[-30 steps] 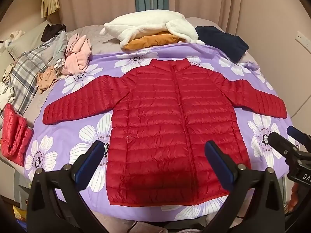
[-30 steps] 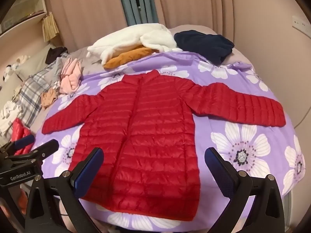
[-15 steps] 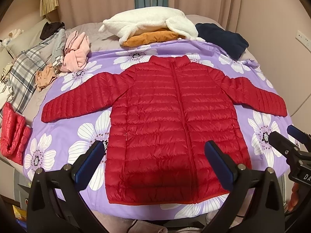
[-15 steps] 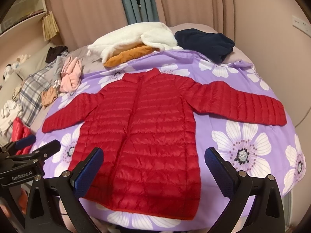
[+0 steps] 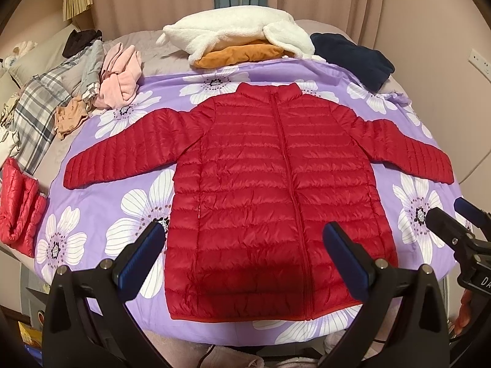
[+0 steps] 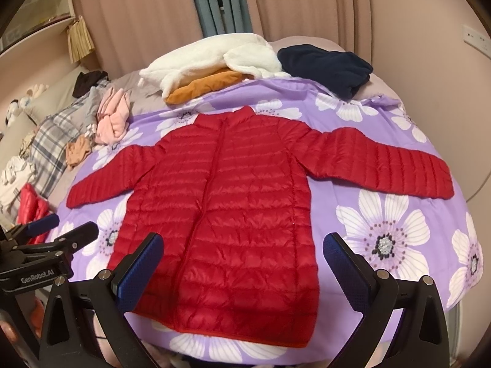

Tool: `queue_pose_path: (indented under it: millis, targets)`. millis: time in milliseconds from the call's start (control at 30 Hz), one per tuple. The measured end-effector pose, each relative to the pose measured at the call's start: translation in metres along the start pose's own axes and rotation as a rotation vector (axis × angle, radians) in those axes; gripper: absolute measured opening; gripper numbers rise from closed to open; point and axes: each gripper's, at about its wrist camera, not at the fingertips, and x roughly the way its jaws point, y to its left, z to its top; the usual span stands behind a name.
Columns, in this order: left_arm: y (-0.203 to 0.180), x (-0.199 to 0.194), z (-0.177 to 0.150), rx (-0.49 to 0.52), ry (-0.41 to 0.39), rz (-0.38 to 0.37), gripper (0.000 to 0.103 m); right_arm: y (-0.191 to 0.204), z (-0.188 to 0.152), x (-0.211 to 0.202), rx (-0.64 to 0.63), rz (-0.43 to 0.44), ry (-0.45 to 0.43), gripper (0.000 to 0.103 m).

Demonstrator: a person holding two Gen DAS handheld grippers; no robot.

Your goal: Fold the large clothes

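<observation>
A red quilted puffer jacket [image 5: 270, 190] lies flat, zipped, front up, sleeves spread out, on a purple floral sheet [image 5: 138, 208]; it also shows in the right wrist view [image 6: 233, 202]. My left gripper [image 5: 245, 245] is open and empty, held above the jacket's hem. My right gripper [image 6: 242, 254] is open and empty, above the hem too. The right gripper shows at the right edge of the left wrist view [image 5: 454, 224]. The left gripper shows at the left edge of the right wrist view [image 6: 61, 230].
A white fleece [image 5: 236, 30] over an orange garment [image 5: 242, 55] and a navy garment [image 5: 353, 55] lie at the far end. Pink clothes [image 5: 119, 79], plaid fabric [image 5: 40, 107] and a folded red jacket [image 5: 18, 202] lie left. A wall stands on the right.
Both grippers have drawn back and risen slightly, so the jacket sits a little lower and farther in both views. The jacket has not moved. Both jaws stay open.
</observation>
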Motion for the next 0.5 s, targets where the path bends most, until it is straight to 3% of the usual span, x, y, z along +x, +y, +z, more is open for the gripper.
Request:
queue_pose_path:
  millis: [500]
  targets:
    - [-0.0007,0.0001,-0.0005,0.003,0.005,-0.001,0.103,0.0024,-0.0013,0.0006,-0.001,-0.001,0.001,0.102]
